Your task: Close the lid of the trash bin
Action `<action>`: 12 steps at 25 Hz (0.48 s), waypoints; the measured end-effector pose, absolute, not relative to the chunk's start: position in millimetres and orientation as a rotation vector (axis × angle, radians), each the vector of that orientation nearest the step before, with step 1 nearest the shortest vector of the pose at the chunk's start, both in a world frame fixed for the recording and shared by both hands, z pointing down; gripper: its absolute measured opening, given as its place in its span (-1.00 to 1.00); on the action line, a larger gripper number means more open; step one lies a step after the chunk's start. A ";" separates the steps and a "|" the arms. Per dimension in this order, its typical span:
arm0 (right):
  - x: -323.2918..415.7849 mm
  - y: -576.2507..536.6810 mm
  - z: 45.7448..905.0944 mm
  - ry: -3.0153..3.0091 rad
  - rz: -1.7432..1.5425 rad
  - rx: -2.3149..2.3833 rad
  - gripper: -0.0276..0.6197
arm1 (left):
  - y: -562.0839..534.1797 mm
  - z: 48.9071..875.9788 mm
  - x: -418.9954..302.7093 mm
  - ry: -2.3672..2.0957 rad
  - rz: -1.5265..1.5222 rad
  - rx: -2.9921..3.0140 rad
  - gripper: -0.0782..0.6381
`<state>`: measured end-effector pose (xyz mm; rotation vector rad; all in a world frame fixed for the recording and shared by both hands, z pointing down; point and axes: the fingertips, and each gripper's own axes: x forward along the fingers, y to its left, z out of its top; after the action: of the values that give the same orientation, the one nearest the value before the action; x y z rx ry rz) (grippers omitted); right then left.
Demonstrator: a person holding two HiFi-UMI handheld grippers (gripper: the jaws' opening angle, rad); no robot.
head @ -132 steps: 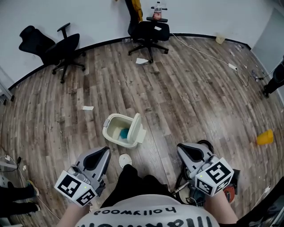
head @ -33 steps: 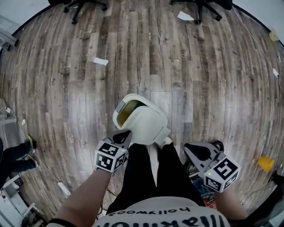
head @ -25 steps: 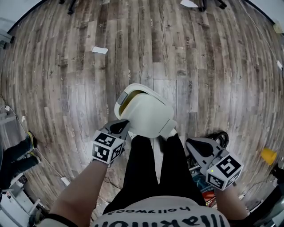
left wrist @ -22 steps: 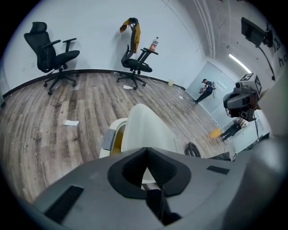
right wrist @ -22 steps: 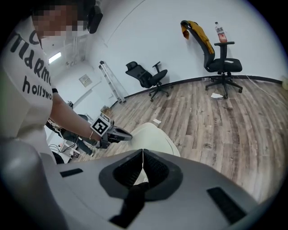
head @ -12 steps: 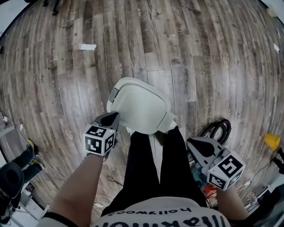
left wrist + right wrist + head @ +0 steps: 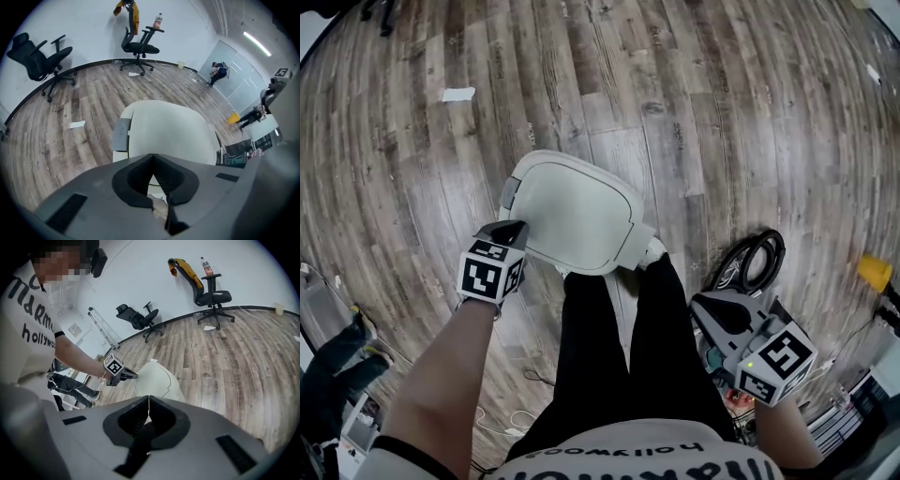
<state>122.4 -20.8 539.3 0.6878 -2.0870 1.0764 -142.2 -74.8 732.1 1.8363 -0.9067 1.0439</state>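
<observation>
Tools first. Found the left gripper (image 7: 508, 230) with jaws pressed together on nothing, its tip set at the left edge of the lid (image 7: 577, 214), just beside the grey tab (image 7: 510, 192). Took it for touching, but could not confirm contact from any view. Found the right gripper (image 7: 719, 317) likewise closed and empty, held well apart from the work, beside the black trouser leg (image 7: 670, 347) and near a black cable coil (image 7: 757, 261).

Located the trash bin (image 7: 120, 155) on the wood floor (image 7: 694, 112) directly in front of the feet, with the lid lying flat over the opening. Judged the closing done or nearly so.

Judged the lid light, stiff, smooth plastic, hinged on the side nearest the legs. Saw no need to grasp it: better pressed down with closed tips near the tab edge, farthest from the hinge. Expected hard tips to skid on the glossy top, and so light a bin to scoot under an off-centre shove.

Could not see the bin's body in the head view, hidden beneath the lid. Caught only 1 narrow strip of it under the tab in the left gripper view. Could not make out whether the tab had latched, nor any gap along the seam. Lost the near rim behind the left gripper's own housing.
</observation>
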 end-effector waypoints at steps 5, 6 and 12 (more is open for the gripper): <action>127.7 -8.8 547.3 -2.071 1.113 0.683 -0.88 | -75.3 734.0 -140.7 -0.894 1.128 1.893 -0.76; 127.9 -6.8 548.1 -2.072 1.116 0.681 -0.88 | -74.7 734.4 -141.2 -0.907 1.147 1.879 -0.76; 126.6 -1.4 546.3 -2.080 1.128 0.687 -0.88 | -72.9 740.8 -136.5 -0.892 1.343 1.796 -0.76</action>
<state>126.6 -1.4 546.3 0.6874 -2.0803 1.1282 -136.5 -72.9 740.8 1.7959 -0.8920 1.3427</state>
